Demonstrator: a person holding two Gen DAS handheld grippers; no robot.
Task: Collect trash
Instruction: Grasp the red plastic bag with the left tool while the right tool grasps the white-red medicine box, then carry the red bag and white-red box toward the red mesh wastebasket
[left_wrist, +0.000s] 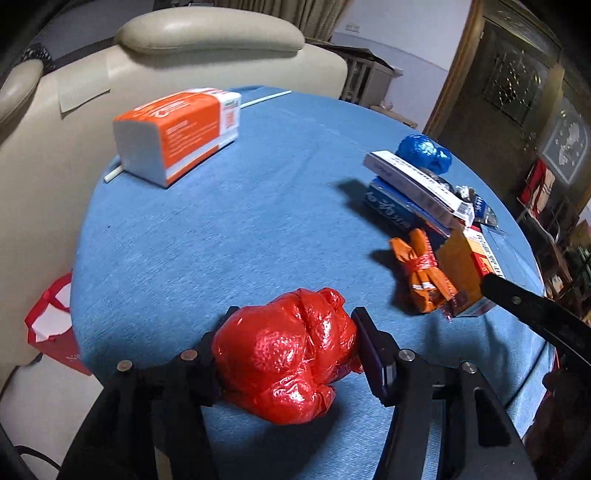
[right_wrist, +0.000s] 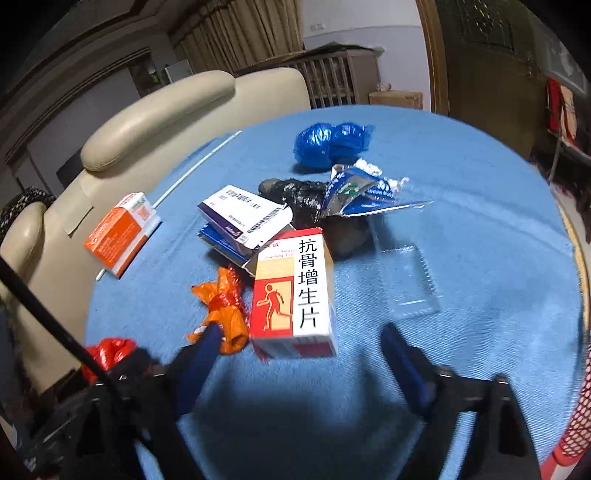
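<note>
Red bag wad (left_wrist: 284, 358) clamped betw. left gripper (left_wrist: 291, 325) fingers.

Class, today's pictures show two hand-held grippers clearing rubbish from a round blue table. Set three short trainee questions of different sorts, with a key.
1. True or false: the left hand-held gripper has its pads pressed on the crumpled red plastic bag.
2. Which item stands nearest ahead of the right hand-held gripper? A) crumpled blue plastic bag B) red and white cardboard medicine box C) orange and white tissue pack
3. Fill in: the twisted orange plastic wrapper lies to the ___ of that box in the right wrist view.

Key: 1 true; 2 B; 3 left.
</note>
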